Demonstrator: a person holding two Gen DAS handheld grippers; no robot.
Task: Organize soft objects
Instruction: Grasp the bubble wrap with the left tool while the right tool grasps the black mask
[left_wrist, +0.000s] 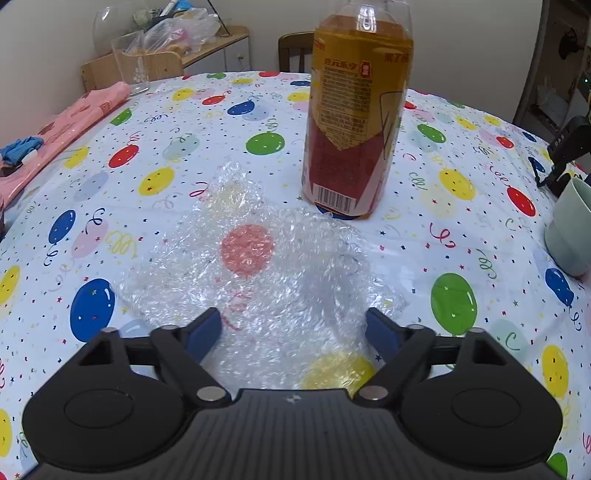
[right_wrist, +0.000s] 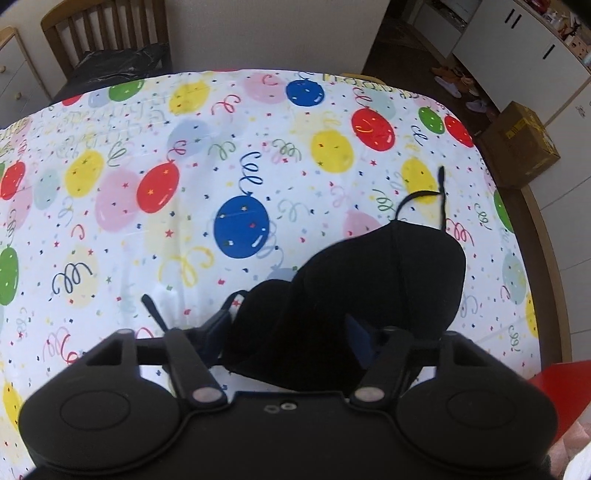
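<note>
A crumpled sheet of clear bubble wrap lies flat on the balloon-print tablecloth. My left gripper hovers low over its near edge. The jaws stand open, with the wrap under and between the blue pads and neither pad pressing on it. In the right wrist view a black face mask bulges up from the cloth, its ear loops sticking out. My right gripper has the mask's near part between its fingers, and both pads sit against the fabric.
A tall bottle of amber drink stands just behind the bubble wrap. A pale green cup is at the right, pink plastic at the left edge. The table edge, a cardboard box and a chair lie beyond the mask.
</note>
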